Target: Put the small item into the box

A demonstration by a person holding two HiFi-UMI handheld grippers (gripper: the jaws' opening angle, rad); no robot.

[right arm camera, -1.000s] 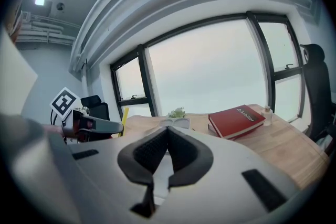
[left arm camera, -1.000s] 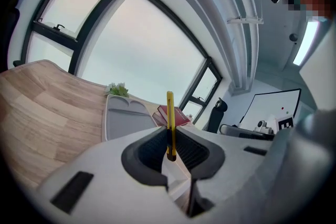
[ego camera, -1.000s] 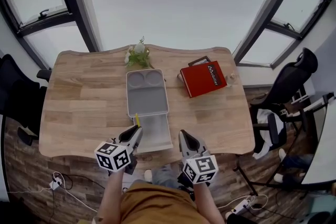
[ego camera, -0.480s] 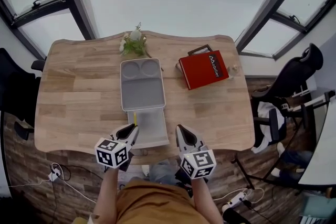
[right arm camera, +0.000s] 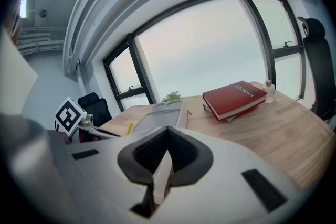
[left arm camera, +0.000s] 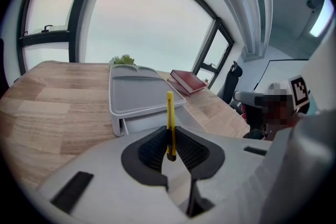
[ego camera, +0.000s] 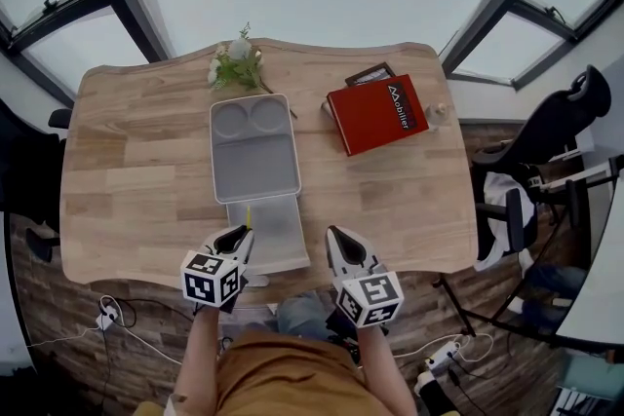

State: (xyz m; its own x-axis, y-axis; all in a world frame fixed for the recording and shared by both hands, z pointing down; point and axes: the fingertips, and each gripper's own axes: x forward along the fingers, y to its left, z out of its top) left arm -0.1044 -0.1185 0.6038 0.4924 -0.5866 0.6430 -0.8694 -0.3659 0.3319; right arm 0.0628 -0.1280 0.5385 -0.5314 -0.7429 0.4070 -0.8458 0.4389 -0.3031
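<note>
A slim yellow item (left arm camera: 169,113) stands upright between the jaws of my left gripper (left arm camera: 169,139), which is shut on it. In the head view, the left gripper (ego camera: 237,237) hovers over the near left part of the pulled-out drawer (ego camera: 268,231) of the grey box (ego camera: 253,146), with the yellow item (ego camera: 248,216) pointing toward the box. The box's flat lid (left arm camera: 139,93) has two round recesses at its far end. My right gripper (ego camera: 338,245) hangs at the table's near edge, right of the drawer. Its jaws are shut with nothing between them (right arm camera: 168,138).
A red book (ego camera: 376,114) lies on a darker one at the table's far right, with a small bottle (ego camera: 440,113) beside it. A sprig of flowers (ego camera: 234,66) sits behind the box. Black chairs (ego camera: 556,127) stand at the right, windows beyond the wooden table (ego camera: 127,170).
The head view has shifted, so the table sits lower and further left in the picture. Both grippers keep their places near the drawer, and the left one still holds the yellow item.
</note>
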